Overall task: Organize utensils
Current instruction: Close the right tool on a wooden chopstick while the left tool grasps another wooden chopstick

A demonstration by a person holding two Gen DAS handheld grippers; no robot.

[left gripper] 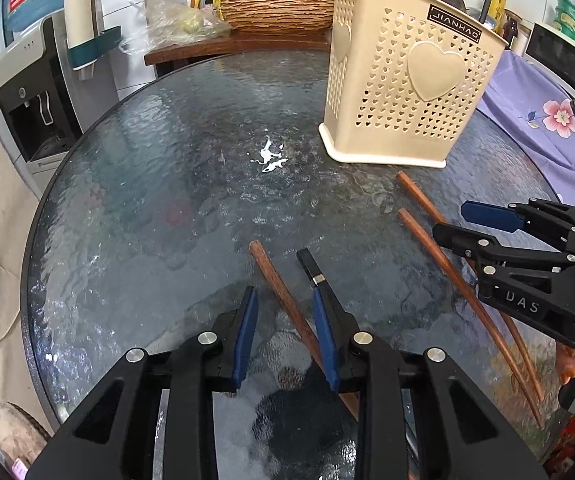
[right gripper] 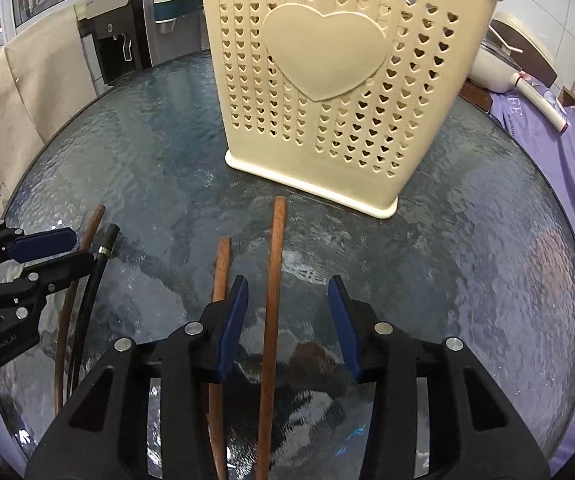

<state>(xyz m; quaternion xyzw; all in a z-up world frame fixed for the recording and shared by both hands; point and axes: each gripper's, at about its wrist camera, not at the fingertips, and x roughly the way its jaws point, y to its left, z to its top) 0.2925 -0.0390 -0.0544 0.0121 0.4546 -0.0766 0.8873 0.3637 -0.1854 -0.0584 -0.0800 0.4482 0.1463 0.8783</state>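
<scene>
Both claws are hanging over chopsticks lying on the glass counter (left gripper: 167, 168) in front of the cream utensil holder (right gripper: 327, 92). The left claw (left gripper: 285, 336) is standing open around a brown chopstick (left gripper: 283, 300), and the right claw (right gripper: 287, 324) is open around another brown chopstick (right gripper: 273, 300). Each is best centring its stick before pinching.

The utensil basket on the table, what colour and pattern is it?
Cream basket, heart-shaped holes around one big raised heart; clearest from the right wrist.

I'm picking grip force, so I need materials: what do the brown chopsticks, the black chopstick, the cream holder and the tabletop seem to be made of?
Brown chopsticks: likely wood, matte, with visible reddish grain.
Black chopstick: smooth and dark with a silver band; plastic or lacquered wood, unclear.
Cream holder: moulded plastic, semi-matte, with heart-shaped perforations.
Tabletop: textured glass, rippled and glossy with reflections.
</scene>
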